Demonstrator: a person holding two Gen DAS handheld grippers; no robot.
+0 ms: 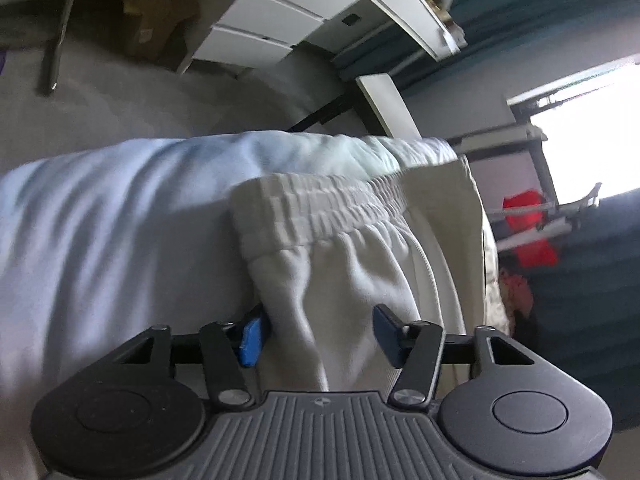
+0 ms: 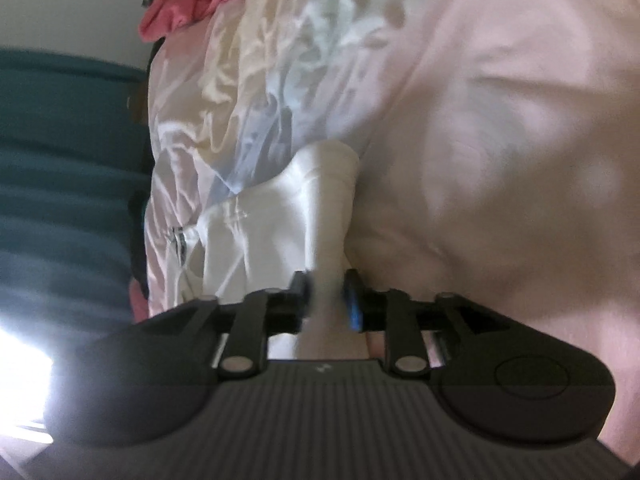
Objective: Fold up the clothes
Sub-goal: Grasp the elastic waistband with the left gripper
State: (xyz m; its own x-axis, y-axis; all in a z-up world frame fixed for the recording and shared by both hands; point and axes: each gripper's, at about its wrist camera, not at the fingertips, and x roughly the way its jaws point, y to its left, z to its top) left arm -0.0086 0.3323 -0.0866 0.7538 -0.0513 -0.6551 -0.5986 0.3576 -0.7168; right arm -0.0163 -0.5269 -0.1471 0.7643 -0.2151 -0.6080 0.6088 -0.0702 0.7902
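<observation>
White shorts with a gathered elastic waistband (image 1: 320,208) lie on a pale blue sheet (image 1: 120,208) in the left wrist view. My left gripper (image 1: 318,336) stands open over the shorts, and a bunch of their white fabric (image 1: 320,300) rises between the blue pads (image 1: 251,340) without being squeezed. In the blurred right wrist view, a narrow fold of white cloth (image 2: 328,208) runs from the bed down between the fingers of my right gripper (image 2: 326,296). Its jaws are slightly apart and stand close beside the fold; it looks open.
Crumpled white and cream bedding (image 2: 240,92) and a pink garment (image 2: 192,4) lie beyond the right gripper, with a pale pink sheet (image 2: 500,140) to its right. A white drawer unit (image 1: 272,28), a cardboard box (image 1: 156,12), a drying rack with something red (image 1: 528,224) and teal curtains (image 2: 60,152) surround the bed.
</observation>
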